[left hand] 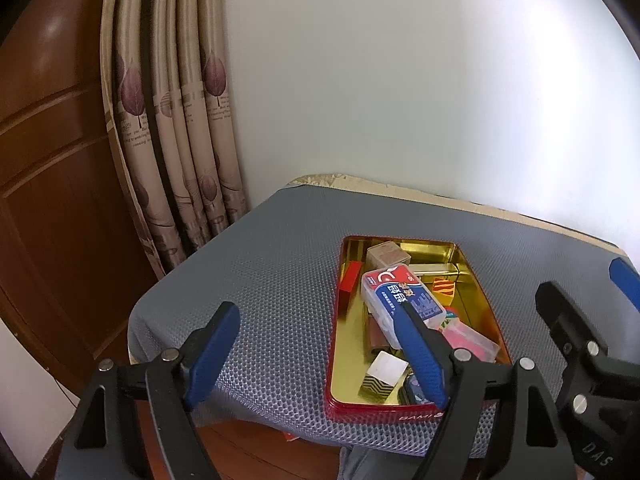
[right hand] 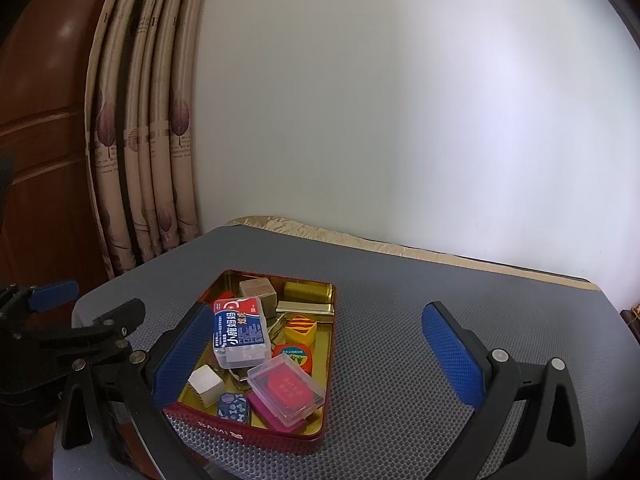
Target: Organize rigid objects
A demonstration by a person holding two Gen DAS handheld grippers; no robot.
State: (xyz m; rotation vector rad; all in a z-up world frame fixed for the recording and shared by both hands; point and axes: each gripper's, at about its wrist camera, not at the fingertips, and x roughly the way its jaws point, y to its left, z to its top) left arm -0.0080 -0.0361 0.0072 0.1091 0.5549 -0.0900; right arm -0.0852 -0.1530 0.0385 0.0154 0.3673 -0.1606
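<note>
Table w/ grey mesh mat [right hand: 400, 320] on top, red tin tray [right hand: 320, 360] sitting right on the mat, nr front edge.

The red tin [right hand: 224, 434] bore "BAMI" on its near wall. The clear floss box [right hand: 240, 330] carried a blue label reading "小鹿妈妈". A black gripper [left hand: 596, 454] showed "DAS".

Domestic room, prob. bedroom: leaf-print curtain [left hand: 176, 120], wooden panelled door [left hand: 52, 184], plain white wall [right hand: 400, 120], grey mesh-covered pad [right hand: 400, 320] w/ beige fabric edge.
</note>
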